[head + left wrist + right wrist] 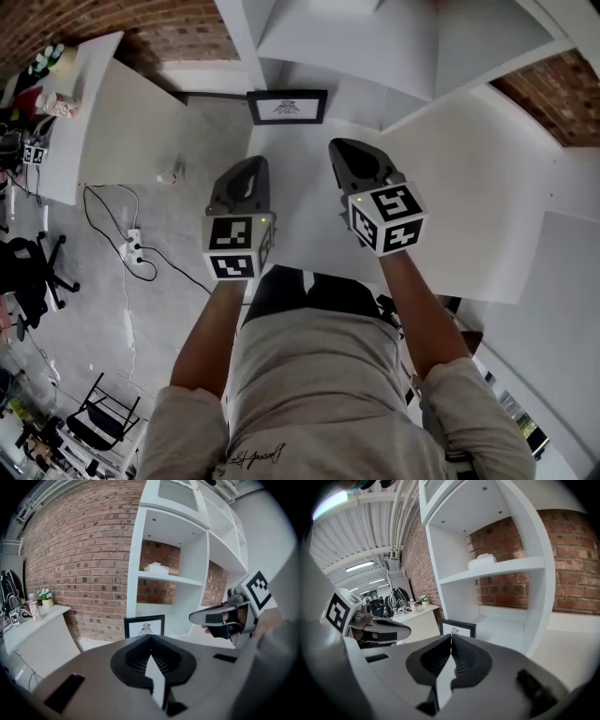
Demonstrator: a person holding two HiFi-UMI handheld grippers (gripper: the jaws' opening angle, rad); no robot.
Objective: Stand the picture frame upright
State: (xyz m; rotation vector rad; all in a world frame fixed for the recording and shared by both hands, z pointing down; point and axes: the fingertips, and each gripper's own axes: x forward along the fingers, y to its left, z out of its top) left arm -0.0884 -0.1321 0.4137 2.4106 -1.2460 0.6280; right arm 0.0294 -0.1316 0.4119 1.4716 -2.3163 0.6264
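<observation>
Left claw (pixel 254 163) is hanging over the white table (pixel 450 169), clenched tight, nothing between the jaws; its own view is showing the two pads meeting at the tip. Well ahead of it and slightly to its right, the picture frame (pixel 287 107) is sitting at the far edge of the table, black border, white sheet with a small dark print, face turned toward both claws. It is looking upright already, not lying flat. No view is showing a back prop, so I cannot tell what is holding it up.

Right claw (pixel 340 144) is hovering beside the left one at about the same height, also clenched and empty. The frame is well ahead of it and a bit to its left. Past the frame, the white shelf unit (pixel 173 581) is rising against the brick wall (pixel 79 550).

My read is that the standing step is looking finished, or down to a check. Doing it well:
- leaving both claws clear and watching that the frame is not tipping
- if correcting, releasing the jaws before reaching in, not after
- nipping the top rail lightly near the middle
- steadying a side edge with the other claw
- avoiding any push backward toward the shelf unit, since a tall thin frame is likely toppling easily
</observation>
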